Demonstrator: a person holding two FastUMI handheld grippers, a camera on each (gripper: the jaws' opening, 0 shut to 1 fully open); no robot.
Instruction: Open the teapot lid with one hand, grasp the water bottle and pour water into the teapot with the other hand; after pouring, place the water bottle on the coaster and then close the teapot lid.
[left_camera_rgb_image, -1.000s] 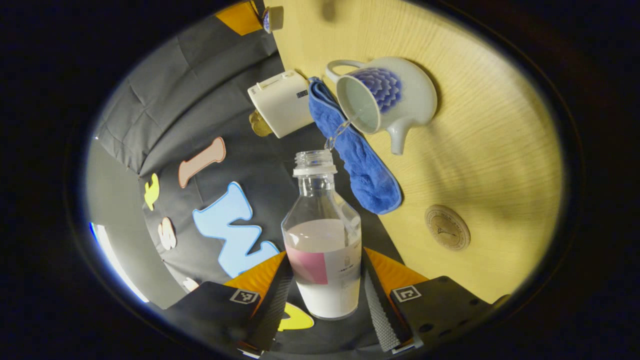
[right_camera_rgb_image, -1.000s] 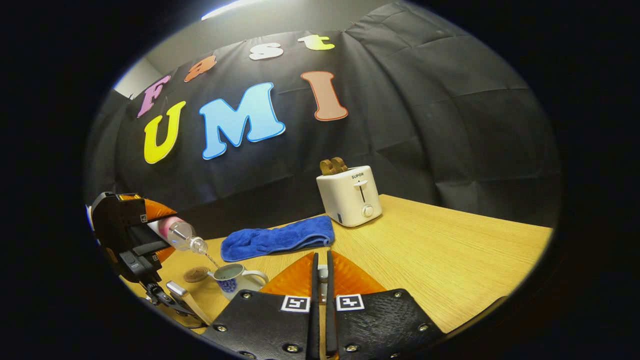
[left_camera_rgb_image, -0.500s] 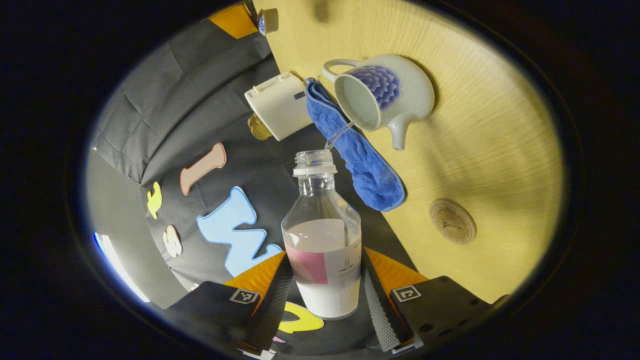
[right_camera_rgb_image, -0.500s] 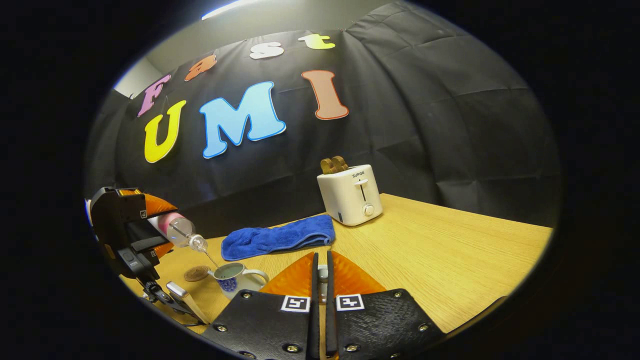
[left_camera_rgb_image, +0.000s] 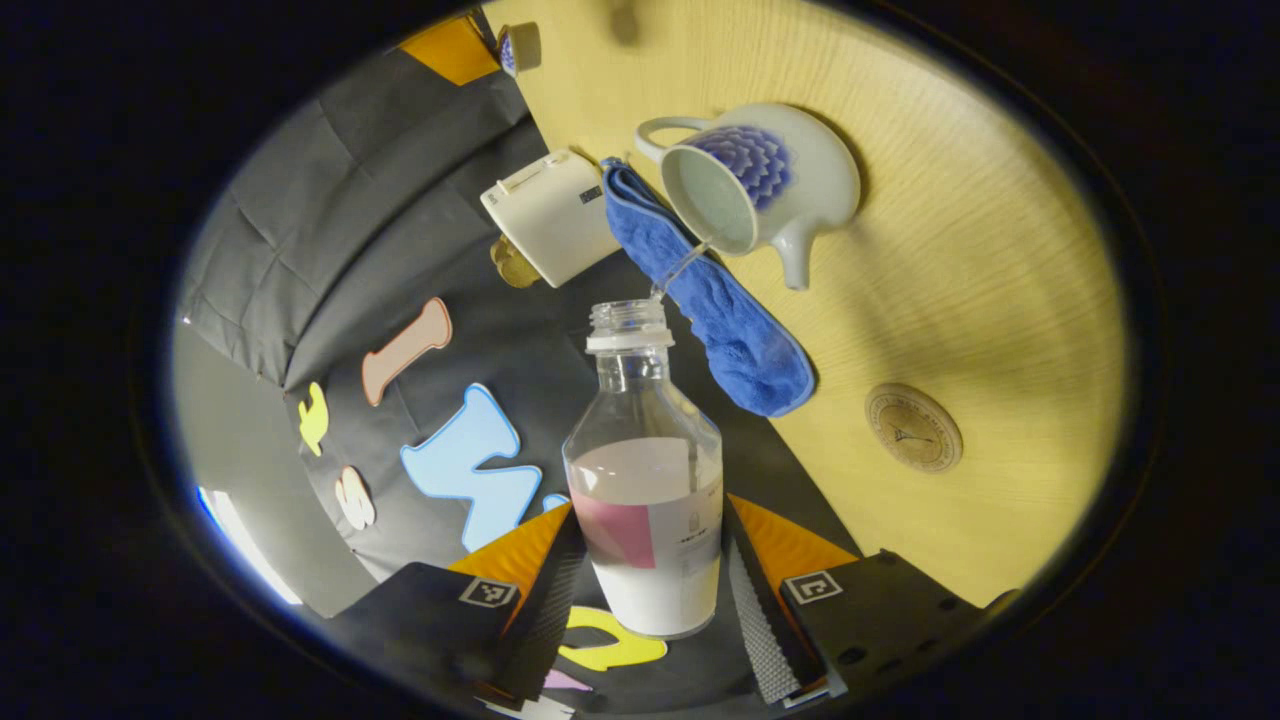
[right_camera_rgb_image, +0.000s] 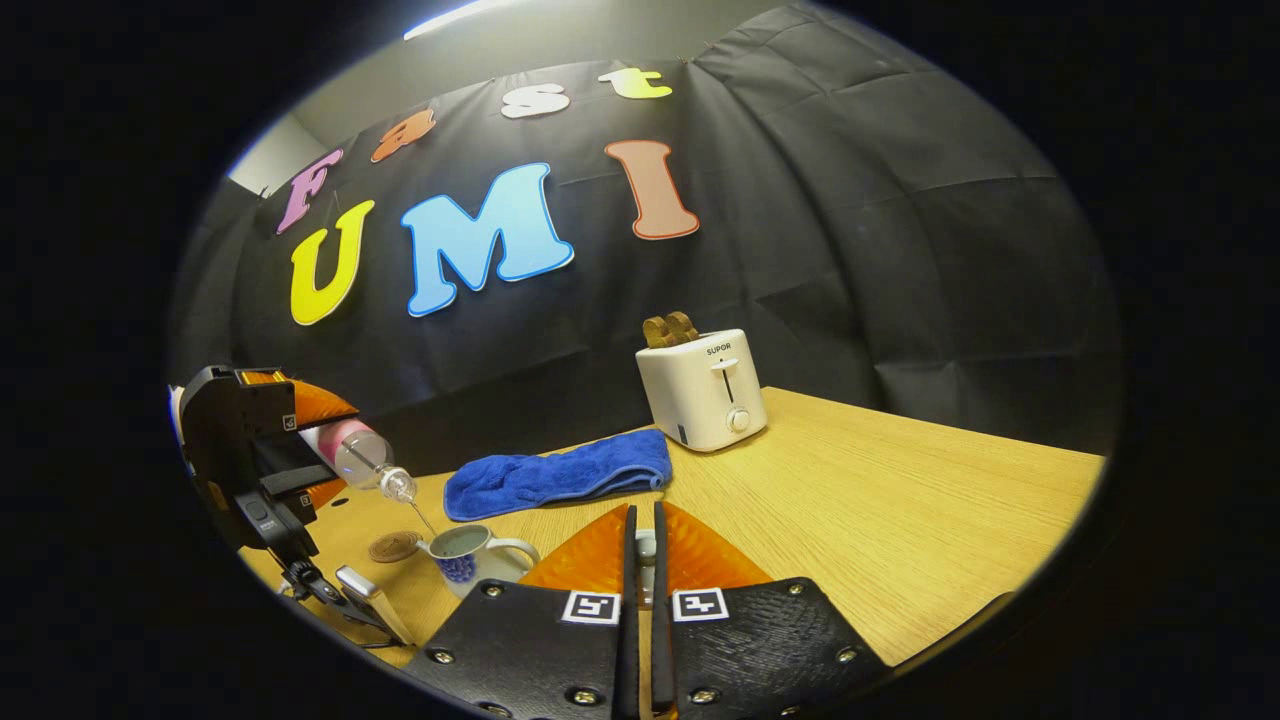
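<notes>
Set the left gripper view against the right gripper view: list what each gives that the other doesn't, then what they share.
Left gripper view: the teapot from above, with its open mouth and spout, and the water level in the water bottle between the left gripper fingers. Right gripper view: the toaster front with lever and knob, and the right gripper fingers pinching the lid. Shared: a thin stream entering the teapot, blue towel, coaster.

A light wooden table stands against the booth's creased black cloth wall. Above the cloth, a pale wall carries a bright strip light
</notes>
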